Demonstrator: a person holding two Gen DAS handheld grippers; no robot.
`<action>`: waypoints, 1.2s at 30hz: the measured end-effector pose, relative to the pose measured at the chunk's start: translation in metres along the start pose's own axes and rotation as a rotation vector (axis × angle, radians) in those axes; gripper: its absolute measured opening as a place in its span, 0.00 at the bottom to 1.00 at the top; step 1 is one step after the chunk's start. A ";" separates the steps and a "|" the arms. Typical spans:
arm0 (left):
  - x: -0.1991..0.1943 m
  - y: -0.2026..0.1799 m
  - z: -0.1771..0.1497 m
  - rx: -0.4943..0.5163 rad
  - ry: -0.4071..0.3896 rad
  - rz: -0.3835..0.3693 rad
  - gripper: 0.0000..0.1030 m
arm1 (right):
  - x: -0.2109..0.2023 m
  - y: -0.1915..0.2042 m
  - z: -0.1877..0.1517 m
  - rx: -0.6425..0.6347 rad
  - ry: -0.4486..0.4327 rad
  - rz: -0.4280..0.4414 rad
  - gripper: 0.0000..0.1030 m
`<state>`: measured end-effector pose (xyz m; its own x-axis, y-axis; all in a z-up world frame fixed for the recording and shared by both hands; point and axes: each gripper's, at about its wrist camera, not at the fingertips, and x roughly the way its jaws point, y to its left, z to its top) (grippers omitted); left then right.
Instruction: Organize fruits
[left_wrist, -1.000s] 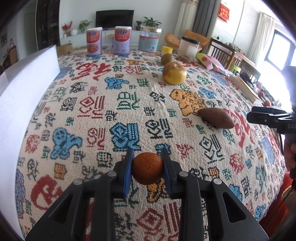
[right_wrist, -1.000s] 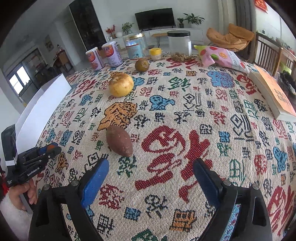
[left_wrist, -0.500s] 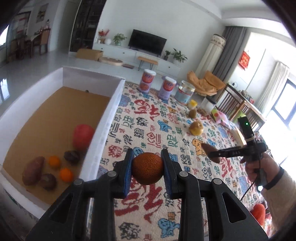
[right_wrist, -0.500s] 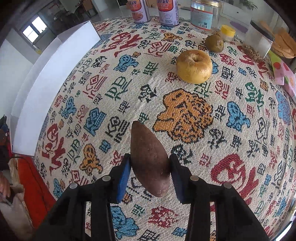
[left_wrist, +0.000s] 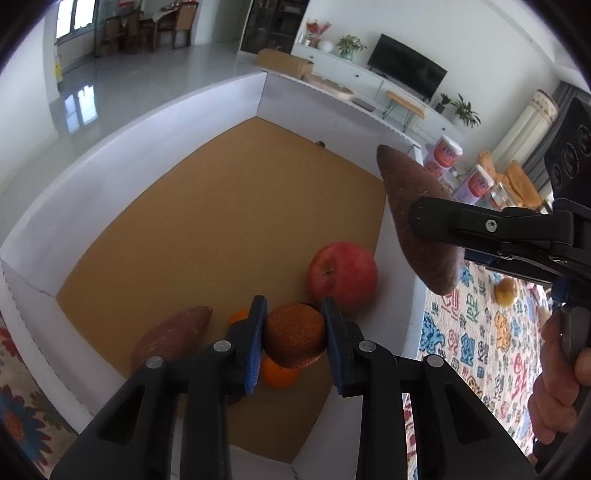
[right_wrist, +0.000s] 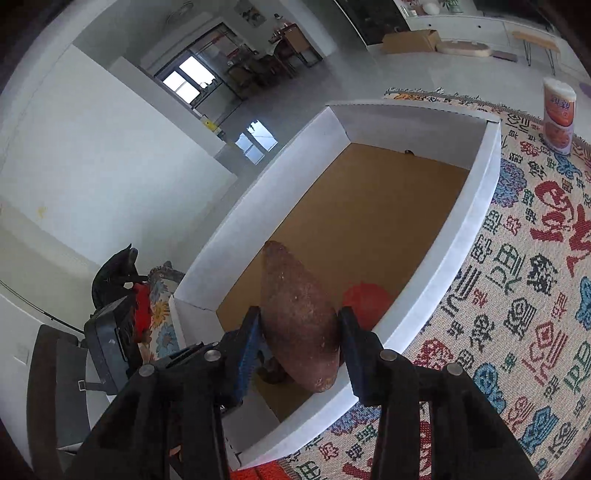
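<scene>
Left claw (left_wrist: 294, 338): closed on a small brown, rough-skinned orange (left_wrist: 294, 335), gripped across its middle by both blue pads (left_wrist: 255, 343). It hangs over the near corner of the white cardboard box (left_wrist: 155, 133). Directly beneath and beyond the claw lie a red apple (left_wrist: 342, 271), two small oranges (left_wrist: 279, 373) and a sweet potato (left_wrist: 171, 338) on the box floor.

Right claw (right_wrist: 297, 341): closed on a second sweet potato (right_wrist: 298, 317), clamped at its thick lower half, narrow tip pointing away from the claw, above the box's near wall.

Handling judgement: the orange appears light, firm and textured, so slip looks unlikely; moderate pressure suffices. The sweet potato appears heavier, rigid and tapered, and could pivot between the pads; the widest section is the proper hold.

Risk: dropping from height could bruise the apple below. A yellow apple (left_wrist: 505, 291) sits on the tabletop (left_wrist: 480, 332), well to the right of the left claw
</scene>
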<state>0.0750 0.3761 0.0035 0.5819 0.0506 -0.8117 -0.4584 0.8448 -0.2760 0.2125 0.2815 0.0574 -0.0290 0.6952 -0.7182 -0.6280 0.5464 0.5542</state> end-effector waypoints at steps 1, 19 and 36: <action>0.000 0.004 -0.002 -0.008 -0.001 0.007 0.30 | 0.016 0.005 0.002 0.002 0.014 -0.006 0.41; -0.036 -0.148 -0.075 0.253 -0.202 -0.128 0.95 | -0.135 -0.147 -0.141 -0.055 -0.278 -0.557 1.00; 0.112 -0.343 -0.174 0.590 -0.011 -0.060 0.96 | -0.269 -0.332 -0.305 0.296 -0.338 -0.962 1.00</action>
<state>0.1801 -0.0008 -0.0825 0.6034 -0.0039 -0.7975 0.0249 0.9996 0.0139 0.1914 -0.2297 -0.0618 0.6257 -0.0208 -0.7798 -0.0564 0.9958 -0.0718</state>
